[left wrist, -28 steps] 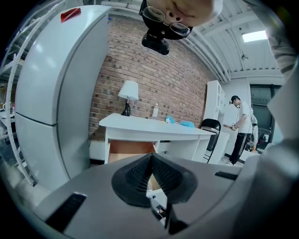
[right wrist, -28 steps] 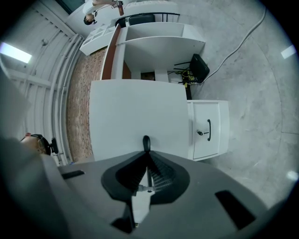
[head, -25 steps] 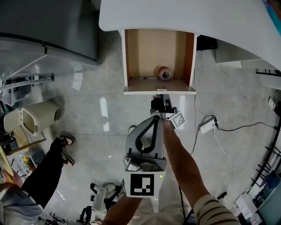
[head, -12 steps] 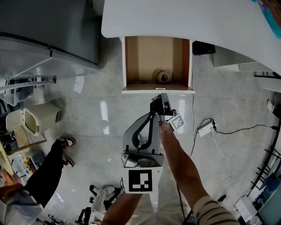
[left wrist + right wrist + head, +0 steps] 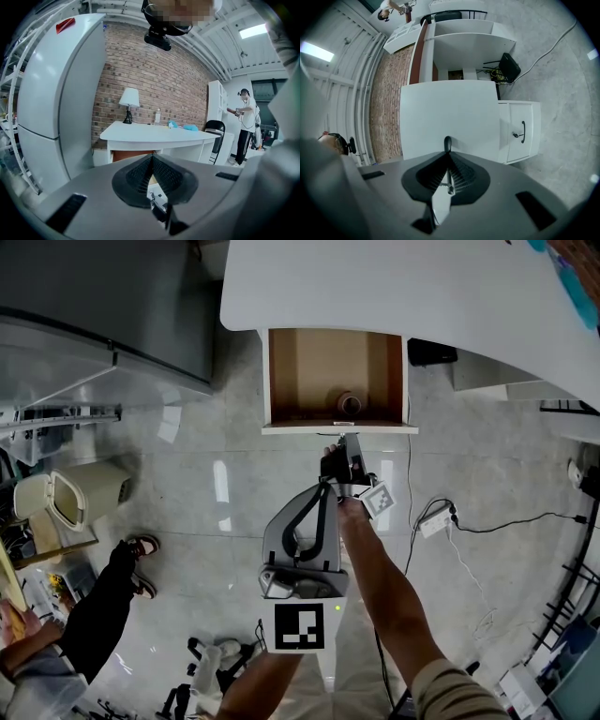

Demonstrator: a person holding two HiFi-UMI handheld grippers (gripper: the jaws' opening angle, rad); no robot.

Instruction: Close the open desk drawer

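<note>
The desk drawer [image 5: 287, 381] stands open under the white desk top [image 5: 394, 287]; its wooden inside holds a roll of tape [image 5: 349, 404]. My right gripper [image 5: 348, 444] is shut, with its tips at the drawer's white front panel [image 5: 300, 428]. In the right gripper view that panel [image 5: 450, 108] fills the middle, and a dark handle [image 5: 447, 142] sits right at the tip of the right gripper [image 5: 448, 152]. Whether they touch, I cannot tell. My left gripper [image 5: 326, 491] hangs back over the floor, shut and holding nothing; in its own view the left gripper [image 5: 151, 157] points at the desk [image 5: 154, 136].
A grey fridge [image 5: 103, 306] stands left of the desk, with a beige bin [image 5: 70, 498] and a person's feet [image 5: 141, 559] nearer. A power strip with its cable [image 5: 436, 517] lies on the floor at right. A small cabinet door [image 5: 520, 129] sits beside the drawer.
Less of the drawer's inside shows than before: it has slid part way in under the desk top. My right gripper has followed its front panel. The left gripper has hardly moved.
</note>
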